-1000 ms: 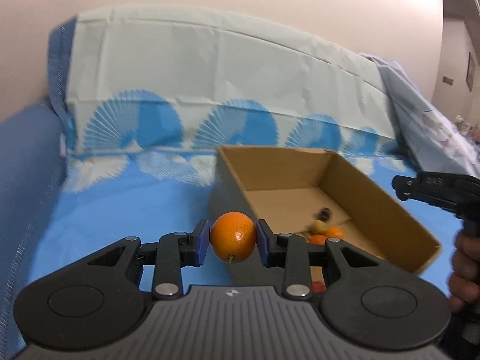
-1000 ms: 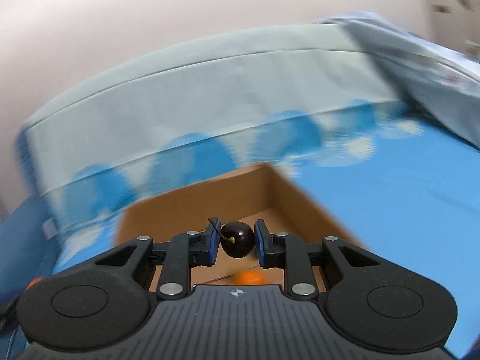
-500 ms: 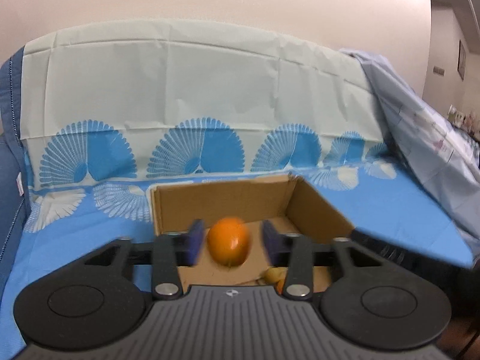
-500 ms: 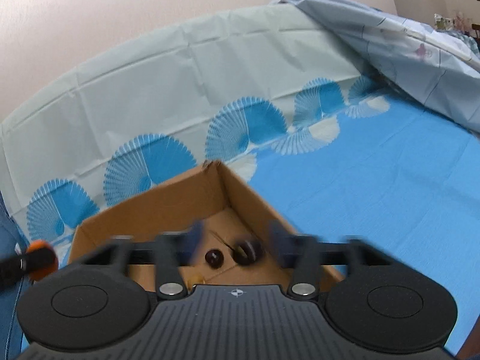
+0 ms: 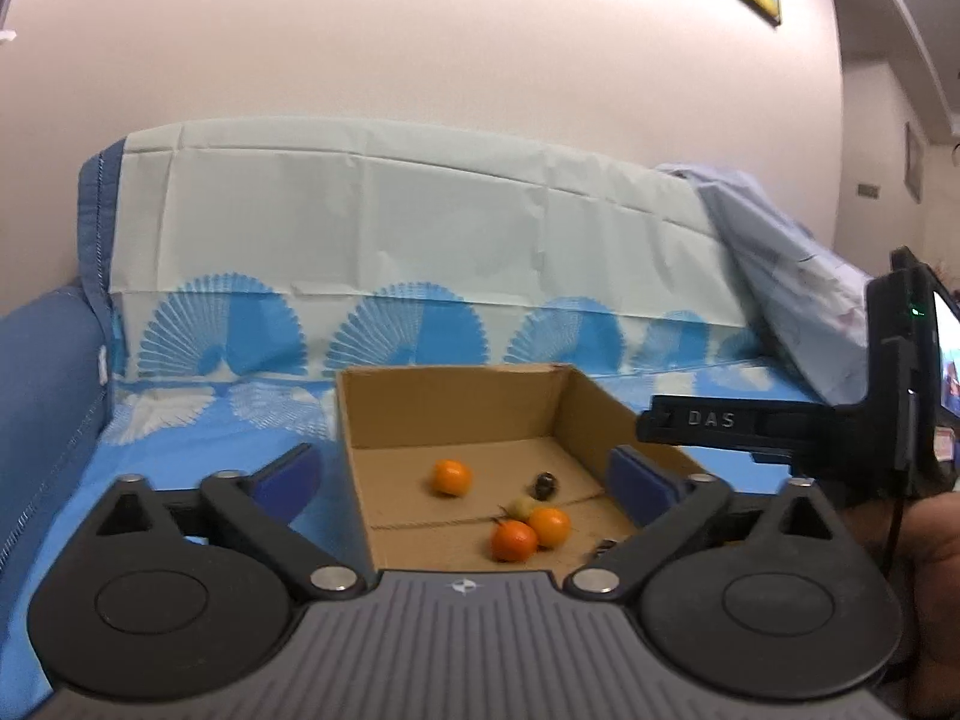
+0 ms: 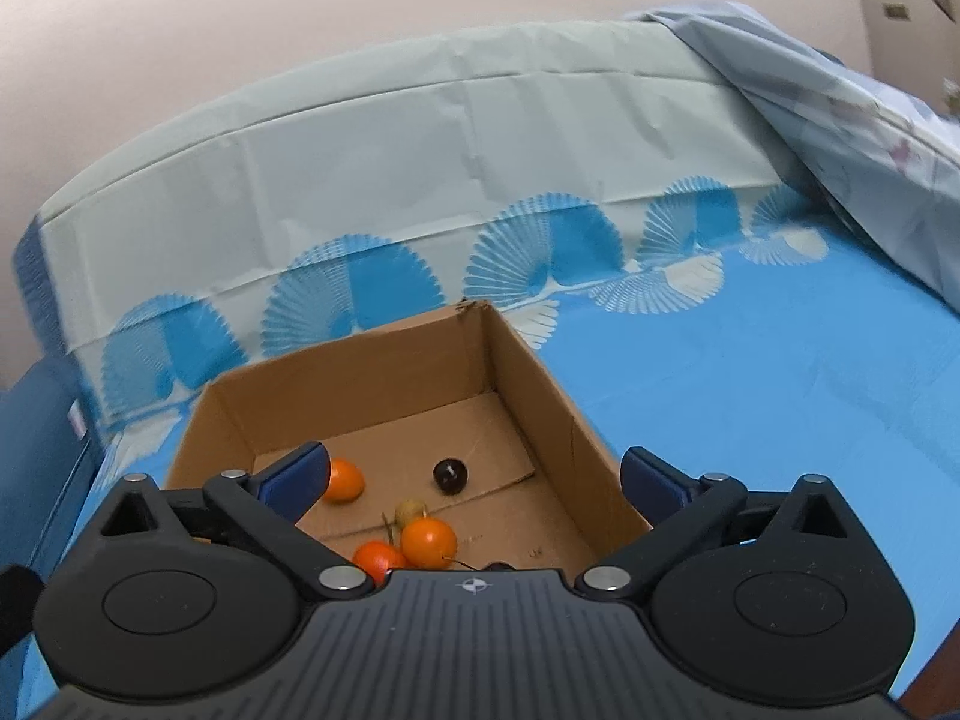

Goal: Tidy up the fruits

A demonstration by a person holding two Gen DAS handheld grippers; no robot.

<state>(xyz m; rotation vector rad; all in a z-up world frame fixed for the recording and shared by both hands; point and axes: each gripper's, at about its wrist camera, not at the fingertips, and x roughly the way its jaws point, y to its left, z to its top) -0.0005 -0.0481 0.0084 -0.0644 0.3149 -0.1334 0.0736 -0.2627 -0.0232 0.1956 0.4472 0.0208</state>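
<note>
While both pairs of tongs hang over the near end of the cardboard box (image 5: pixel 456 402), neither has hold of anything. Seen from the left wrist, the left gripper (image 5: pixel 462 480) has just been opening and now stands spread wide, its blue pads (image 5: pixel 288 477) well apart at nine and three o'clock with nothing between them. On the box floor ahead lies one orange (image 5: pixel 451 476) alone, at about eleven o'clock from a cluster nearer the camera: a small yellowish fruit (image 5: pixel 523 505), and touching it at five and six o'clock two more oranges (image 5: pixel 549 527), side by side. A dark cherry (image 5: pixel 545 485) sits at one o'clock from the yellowish fruit, just apart from it. Farther right, the right gripper (image 5: pixel 738 420) reaches in from three o'clock above the right wall of the box, a hand (image 5: pixel 936 552) below it at the frame edge. From the right wrist, that gripper has likewise just been opening; its jaws are splayed fully with nothing held between them. The box stands on a blue sheet (image 6: pixel 750 384) with fan patterns.
</note>
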